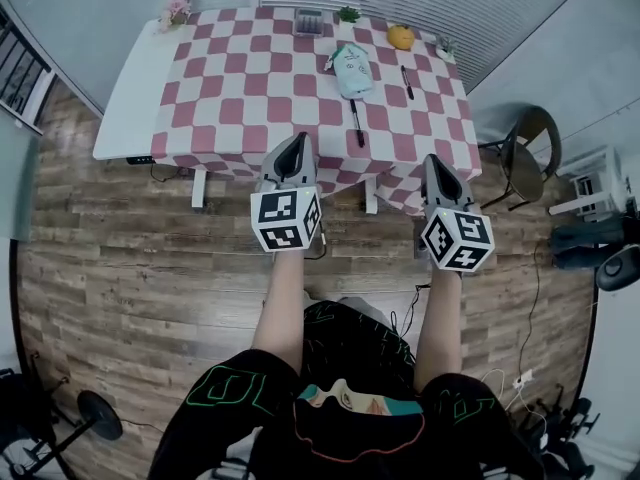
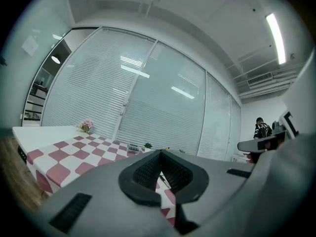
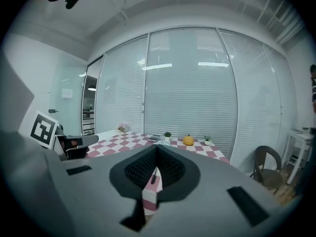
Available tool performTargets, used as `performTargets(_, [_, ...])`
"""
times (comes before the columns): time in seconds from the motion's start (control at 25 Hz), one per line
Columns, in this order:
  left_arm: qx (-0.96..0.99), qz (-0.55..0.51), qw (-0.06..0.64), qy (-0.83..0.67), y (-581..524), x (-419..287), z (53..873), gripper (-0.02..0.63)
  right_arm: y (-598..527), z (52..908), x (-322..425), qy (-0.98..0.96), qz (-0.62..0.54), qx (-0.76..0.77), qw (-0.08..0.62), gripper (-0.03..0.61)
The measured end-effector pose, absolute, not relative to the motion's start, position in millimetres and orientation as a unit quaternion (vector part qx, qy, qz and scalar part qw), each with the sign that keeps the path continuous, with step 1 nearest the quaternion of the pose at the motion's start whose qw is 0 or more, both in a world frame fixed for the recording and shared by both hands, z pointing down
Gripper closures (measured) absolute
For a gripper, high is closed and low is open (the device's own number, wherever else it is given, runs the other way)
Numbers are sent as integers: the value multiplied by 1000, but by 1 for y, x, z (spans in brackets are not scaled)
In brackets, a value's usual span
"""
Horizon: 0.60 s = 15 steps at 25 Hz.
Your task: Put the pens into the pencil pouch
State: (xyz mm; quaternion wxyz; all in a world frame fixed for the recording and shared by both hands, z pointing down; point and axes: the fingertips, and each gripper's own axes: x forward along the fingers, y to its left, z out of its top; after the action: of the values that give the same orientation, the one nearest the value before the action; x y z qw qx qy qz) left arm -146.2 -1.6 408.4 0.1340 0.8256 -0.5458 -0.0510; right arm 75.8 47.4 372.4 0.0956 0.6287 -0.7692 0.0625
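Grey jaws on both tools, held short of the bench edge: left hand-held gripper (image 1: 299, 140) is closed tight with nothing between its jaws; right hand-held gripper (image 1: 432, 160) is the same, closed and empty. Pink-and-white checked cloth (image 1: 250, 98) covers most of the bench (image 1: 125, 98). On it the near pen (image 1: 356, 123) lies just beside the near end of the pencil pouch (image 1: 352, 71). Pouch is pale green and flat at mid-bench; its inside can't be made out. Right of the pouch and apart from it, the second pen (image 1: 407, 81) lies on the cloth. Far edge: flowers (image 1: 177, 8), small plant (image 1: 348, 14), orange pumpkin-like thing (image 1: 401, 37).
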Motion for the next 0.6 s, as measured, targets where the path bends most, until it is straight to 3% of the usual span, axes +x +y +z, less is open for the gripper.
performTargets(0.32, [831,-41,143,-536,-30,-125,415,615,19,376,101,-761,66,638,98,577])
performTargets(0.6, [807,-43,119,-577,-68,-151,402,615,-40,374,78,-796,62,597,73,577])
